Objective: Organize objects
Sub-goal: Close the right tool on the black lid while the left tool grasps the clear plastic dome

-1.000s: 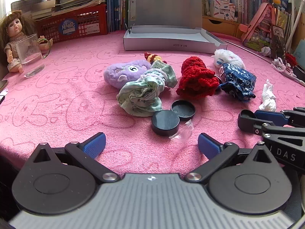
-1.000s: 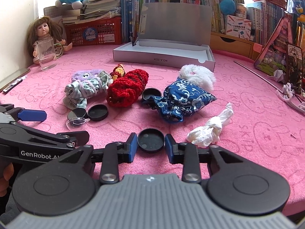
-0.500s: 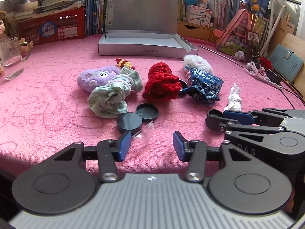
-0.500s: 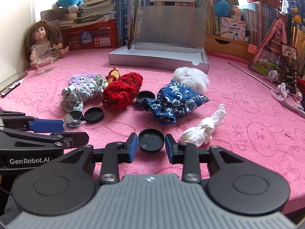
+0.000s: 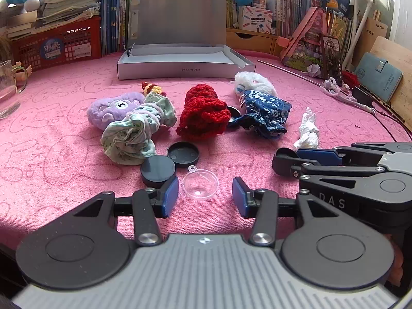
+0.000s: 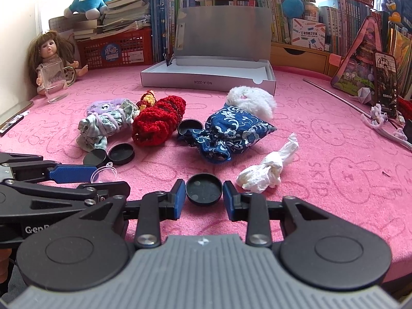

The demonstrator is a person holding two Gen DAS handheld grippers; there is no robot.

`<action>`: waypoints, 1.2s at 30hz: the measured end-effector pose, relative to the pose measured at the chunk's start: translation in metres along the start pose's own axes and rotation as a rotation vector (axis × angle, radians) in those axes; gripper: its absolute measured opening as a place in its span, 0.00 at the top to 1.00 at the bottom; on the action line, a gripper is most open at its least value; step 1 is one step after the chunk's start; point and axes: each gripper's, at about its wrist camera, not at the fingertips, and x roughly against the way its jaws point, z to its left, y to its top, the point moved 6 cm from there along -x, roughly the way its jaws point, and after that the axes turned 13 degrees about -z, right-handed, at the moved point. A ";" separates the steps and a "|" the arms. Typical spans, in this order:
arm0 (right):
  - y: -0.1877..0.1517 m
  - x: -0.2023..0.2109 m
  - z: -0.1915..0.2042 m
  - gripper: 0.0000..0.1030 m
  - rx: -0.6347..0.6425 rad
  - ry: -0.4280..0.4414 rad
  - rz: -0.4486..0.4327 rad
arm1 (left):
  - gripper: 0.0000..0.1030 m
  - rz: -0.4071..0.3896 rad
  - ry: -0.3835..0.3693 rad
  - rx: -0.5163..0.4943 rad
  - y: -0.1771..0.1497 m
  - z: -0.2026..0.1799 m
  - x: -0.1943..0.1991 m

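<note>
My left gripper is open, its blue pads on either side of a clear plastic half-dome lying on the pink cloth, not touching it. A black cap and a black lid lie just beyond. My right gripper is shut on a black round lid, held low at the cloth. Behind lie a purple plush, a green cloth bundle, a red knitted piece, a blue patterned pouch, a white plush and a crumpled tissue.
An open grey box stands at the back middle, its lid up. A glass mug and a doll are at the far left. Books, a red basket and clutter line the back and right edges.
My left gripper has narrowed and moved right and forward until its pads bracket the clear half-dome. The right gripper keeps hold of the black lid, almost still.
</note>
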 end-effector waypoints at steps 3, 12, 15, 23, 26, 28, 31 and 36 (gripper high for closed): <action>-0.001 0.000 0.000 0.63 -0.003 0.001 0.001 | 0.49 -0.009 0.008 -0.012 0.000 -0.001 -0.002; -0.002 -0.001 -0.001 0.63 -0.014 -0.008 0.004 | 0.48 -0.033 0.034 -0.036 0.001 -0.004 -0.010; -0.003 -0.001 -0.002 0.63 -0.018 -0.015 0.006 | 0.48 -0.039 0.044 -0.048 0.001 -0.005 -0.012; -0.004 0.003 -0.002 0.63 -0.004 -0.013 0.006 | 0.48 -0.041 0.047 -0.051 0.001 -0.005 -0.012; -0.003 0.003 -0.001 0.63 0.000 -0.016 0.001 | 0.49 -0.039 0.051 -0.042 0.002 -0.003 -0.013; -0.002 0.002 0.000 0.63 0.002 -0.020 -0.002 | 0.51 -0.037 0.056 -0.039 0.002 -0.003 -0.013; 0.000 0.002 0.003 0.63 0.011 -0.017 -0.008 | 0.60 -0.038 0.066 -0.048 0.003 -0.004 -0.013; 0.003 0.000 0.008 0.64 0.014 -0.017 -0.016 | 0.69 -0.033 0.075 -0.031 0.004 -0.004 -0.013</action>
